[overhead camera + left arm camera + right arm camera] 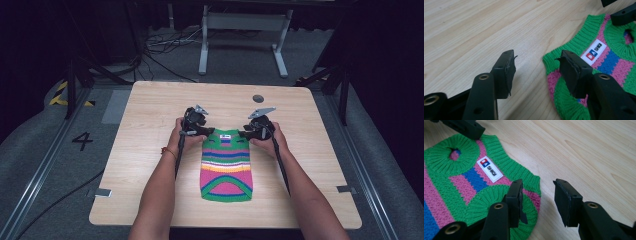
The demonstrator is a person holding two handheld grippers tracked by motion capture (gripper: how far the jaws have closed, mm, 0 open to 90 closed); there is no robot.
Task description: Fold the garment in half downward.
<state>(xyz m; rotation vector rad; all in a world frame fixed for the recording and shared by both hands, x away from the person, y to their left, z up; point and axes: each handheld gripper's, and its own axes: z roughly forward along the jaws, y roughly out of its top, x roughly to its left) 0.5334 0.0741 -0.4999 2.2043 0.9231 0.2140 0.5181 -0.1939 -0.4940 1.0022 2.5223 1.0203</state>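
Sweater [226, 165] — striped knit — lies flat at the wooden table's [150, 150] centre; left gripper [200, 131] at its 11 o'clock corner, right gripper [246, 133] at 1 o'clock, both spread, gripping nothing.

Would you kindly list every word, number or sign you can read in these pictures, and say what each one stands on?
"SHIQI", beside a small red and blue logo: on the white label sewn at the neck of the striped knitted sweater.
"4": painted in black on the grey floor left of the table.
In the left gripper view the label's letters are too blurred to read.
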